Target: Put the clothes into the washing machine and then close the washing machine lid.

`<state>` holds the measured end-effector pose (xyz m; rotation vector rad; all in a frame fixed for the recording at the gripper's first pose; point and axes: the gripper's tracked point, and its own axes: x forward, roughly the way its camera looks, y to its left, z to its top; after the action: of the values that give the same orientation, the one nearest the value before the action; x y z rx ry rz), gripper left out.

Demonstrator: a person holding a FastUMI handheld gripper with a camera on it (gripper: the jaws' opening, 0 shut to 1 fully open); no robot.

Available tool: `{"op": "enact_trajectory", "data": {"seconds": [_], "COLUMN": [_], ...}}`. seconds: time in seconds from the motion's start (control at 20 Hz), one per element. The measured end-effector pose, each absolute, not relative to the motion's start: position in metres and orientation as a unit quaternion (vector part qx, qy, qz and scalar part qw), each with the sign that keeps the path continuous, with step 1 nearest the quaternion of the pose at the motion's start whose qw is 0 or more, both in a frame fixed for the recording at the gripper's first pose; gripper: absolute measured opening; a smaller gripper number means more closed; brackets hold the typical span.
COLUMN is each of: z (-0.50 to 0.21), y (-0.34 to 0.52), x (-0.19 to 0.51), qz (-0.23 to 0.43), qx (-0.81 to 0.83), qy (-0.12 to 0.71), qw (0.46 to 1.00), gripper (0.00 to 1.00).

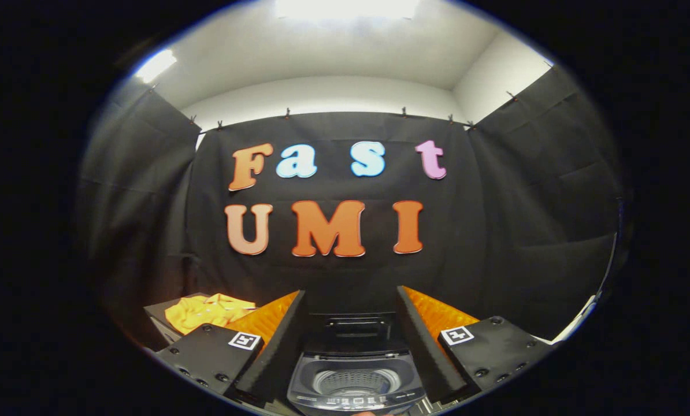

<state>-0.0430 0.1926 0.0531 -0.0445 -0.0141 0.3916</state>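
Observation:
A small top-loading washing machine (356, 388) stands just ahead of my gripper (351, 341), seen between the two fingers. Its lid (353, 329) is raised upright at the back and the round drum (355, 382) lies open, with no clothes showing inside. A crumpled yellow garment (206, 311) lies on a dark box beyond my left finger (275, 341), to the left of the machine. My fingers are spread wide apart, black foam pads facing inward, and nothing sits between them. The right finger (429, 341) is to the right of the machine.
Black cloth walls close the booth at the back and on both sides. The dark box (163, 323) carrying the garment stands left of the machine. A pale strip of surface (579, 318) shows far right, beyond the right finger.

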Motion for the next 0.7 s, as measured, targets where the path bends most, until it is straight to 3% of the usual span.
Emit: {"op": "enact_trajectory", "data": {"seconds": [0.3,0.7], "z": [0.067,0.029], "y": [0.342,0.501], "x": [-0.044,-0.037], "qz": [0.324,0.402], "qx": [-0.012,-0.043], "qy": [0.023,0.1], "qw": [0.946,0.909], "gripper": [0.97,0.98]}}
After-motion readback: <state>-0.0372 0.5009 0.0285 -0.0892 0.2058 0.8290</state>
